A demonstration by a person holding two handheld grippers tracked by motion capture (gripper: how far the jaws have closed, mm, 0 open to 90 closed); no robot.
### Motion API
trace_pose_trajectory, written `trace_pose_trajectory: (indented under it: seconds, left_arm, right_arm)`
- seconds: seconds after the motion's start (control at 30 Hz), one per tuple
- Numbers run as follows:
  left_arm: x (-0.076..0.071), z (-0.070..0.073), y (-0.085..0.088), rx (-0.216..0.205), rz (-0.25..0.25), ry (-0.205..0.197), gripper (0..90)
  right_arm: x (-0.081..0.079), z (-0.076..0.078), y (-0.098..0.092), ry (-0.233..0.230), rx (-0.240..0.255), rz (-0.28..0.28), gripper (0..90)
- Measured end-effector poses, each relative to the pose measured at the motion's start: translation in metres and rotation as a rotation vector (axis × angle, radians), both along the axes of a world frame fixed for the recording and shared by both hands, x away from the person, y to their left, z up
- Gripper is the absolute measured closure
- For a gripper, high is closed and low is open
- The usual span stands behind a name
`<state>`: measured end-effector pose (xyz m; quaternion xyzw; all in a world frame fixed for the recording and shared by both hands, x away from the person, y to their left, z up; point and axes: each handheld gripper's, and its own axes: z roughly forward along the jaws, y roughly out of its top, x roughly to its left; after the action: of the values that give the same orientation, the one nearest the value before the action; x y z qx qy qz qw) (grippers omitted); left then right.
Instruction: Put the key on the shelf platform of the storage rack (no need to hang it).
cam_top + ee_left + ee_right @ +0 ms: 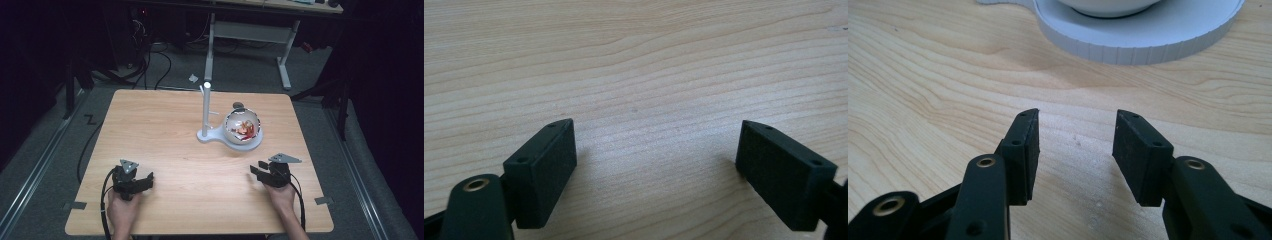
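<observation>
A round globe-like ball (pixel 243 127) with red and white inside sits on a white stand's round base (pixel 256 143); a thin white post (pixel 205 107) rises from the same base. In the right gripper view the white base (pixel 1143 37) lies just ahead of my right gripper (pixel 1077 131), whose jaws stand apart over bare wood with nothing between them. From above, my right gripper (pixel 256 168) rests near the table's front right, below the ball. At the front left lies my left gripper (pixel 148 181), open wide over bare tabletop (pixel 656 142).
The wooden table (pixel 165 135) has edges close on all sides. Behind it stand a white desk frame (pixel 250 35) and cables on the grey floor (pixel 150 60). Small tape marks (pixel 324 200) sit at the front corners.
</observation>
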<state>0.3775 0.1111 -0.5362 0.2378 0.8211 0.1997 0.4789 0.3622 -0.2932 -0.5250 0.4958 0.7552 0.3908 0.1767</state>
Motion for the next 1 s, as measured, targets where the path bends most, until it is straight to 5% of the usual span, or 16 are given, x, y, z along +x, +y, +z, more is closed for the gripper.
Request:
trace_pose_trajectory:
  seconds: [0.5, 0.77, 1.0]
  left_arm:
    - [0.0, 0.0, 0.0, 0.0, 0.002, 0.001, 16.8]
    - [0.0, 0.0, 0.0, 0.0, 0.002, 0.0, 16.8]
    - [0.0, 0.0, 0.0, -0.002, 0.004, 0.001, 16.8]
  right_arm:
    - [0.002, -0.005, 0.005, 0.025, -0.053, 0.001, 50.2]
    - [-0.002, -0.006, 0.016, -0.018, -0.163, 0.029, 43.8]
    - [-0.001, -0.006, 0.015, -0.008, -0.156, 0.027, 40.6]
